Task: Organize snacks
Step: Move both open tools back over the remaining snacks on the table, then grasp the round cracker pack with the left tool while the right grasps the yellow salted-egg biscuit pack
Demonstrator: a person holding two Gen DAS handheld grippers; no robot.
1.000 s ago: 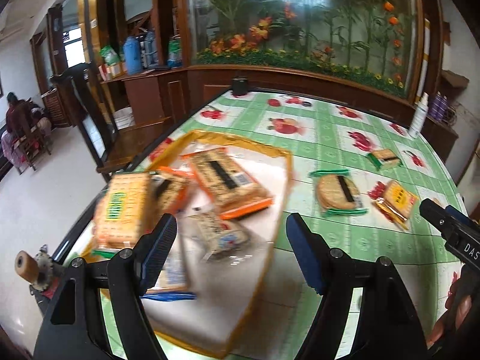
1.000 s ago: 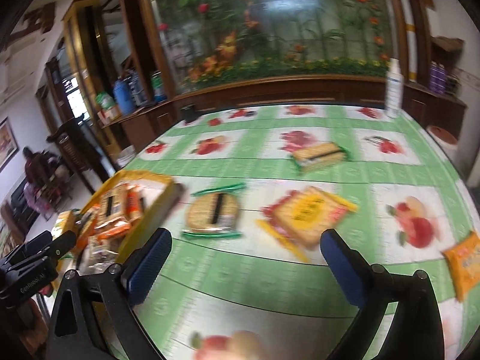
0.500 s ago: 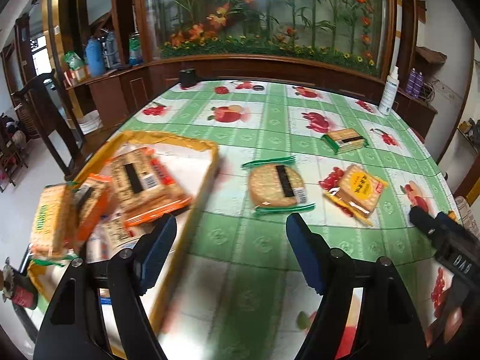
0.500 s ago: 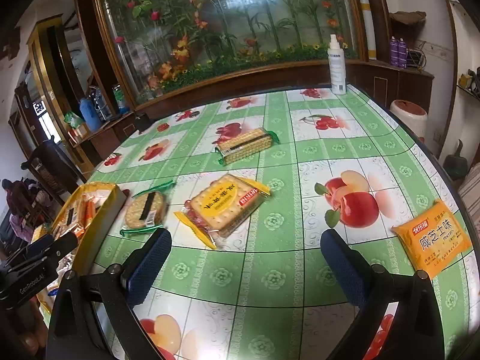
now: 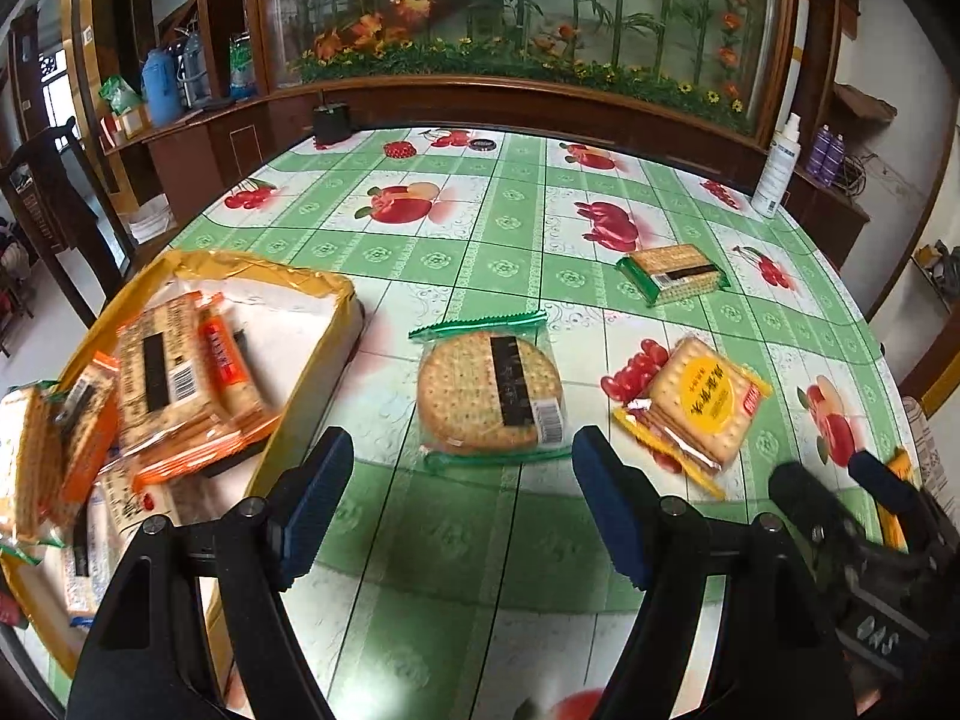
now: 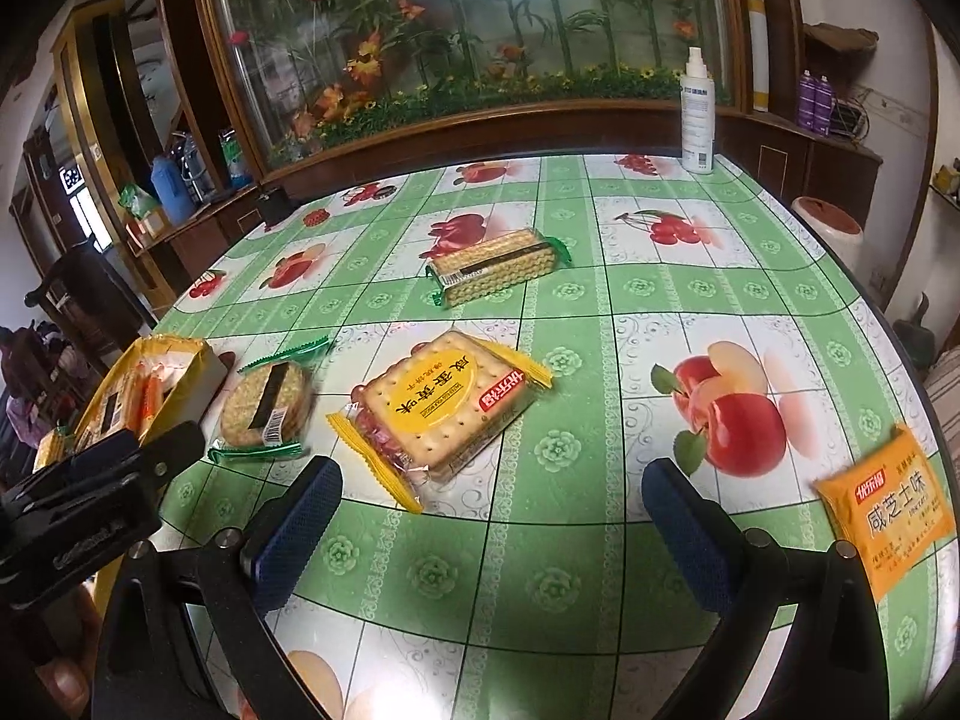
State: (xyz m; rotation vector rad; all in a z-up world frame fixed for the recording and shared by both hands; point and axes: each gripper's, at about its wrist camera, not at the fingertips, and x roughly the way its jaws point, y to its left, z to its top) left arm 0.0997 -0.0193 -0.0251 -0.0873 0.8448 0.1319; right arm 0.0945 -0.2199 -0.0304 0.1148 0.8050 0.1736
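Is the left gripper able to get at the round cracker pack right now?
Probably yes: the left gripper is open, and the round cracker pack lies flat just ahead of it with nothing between.

The room is bright with daylight. Glare shines on the counter [image 6: 630, 300] near the bottom. Dark tool shadows fall on the green squares. Edges bend round, corners go black, and the box [image 5: 180, 360] looks blurry.

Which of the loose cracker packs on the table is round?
The green-edged clear pack of round crackers, lying beside the yellow tray; the other loose packs are square or rectangular.
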